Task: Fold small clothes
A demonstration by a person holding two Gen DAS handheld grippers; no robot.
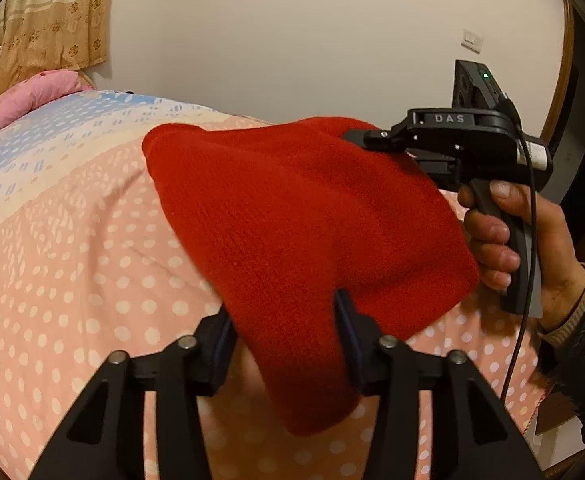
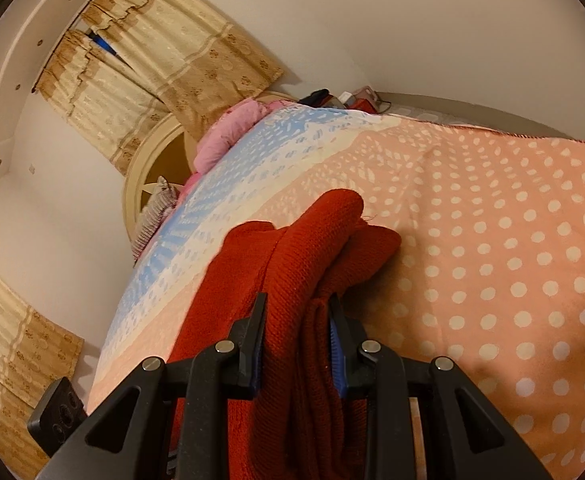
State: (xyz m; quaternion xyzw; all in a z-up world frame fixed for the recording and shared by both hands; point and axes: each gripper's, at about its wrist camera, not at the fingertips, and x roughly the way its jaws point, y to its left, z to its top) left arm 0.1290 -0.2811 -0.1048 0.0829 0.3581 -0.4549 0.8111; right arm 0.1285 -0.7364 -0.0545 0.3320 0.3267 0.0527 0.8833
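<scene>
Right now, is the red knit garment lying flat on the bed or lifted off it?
Lifted: the red knit garment hangs between the left gripper and right gripper, above the dotted bedspread.

I see knit garment (image 1: 300, 216), solid red. Bedspread (image 1: 72, 248): salmon pink with white polka dots, blue band with white dashes toward 11 o'clock. Pillow (image 1: 36, 94) pink. Curtain (image 2: 180, 52) tan-gold, brown flower print. Wall (image 1: 292, 32) plain cream. My left gripper (image 1: 284, 344) and right gripper (image 2: 296, 344) black.
</scene>
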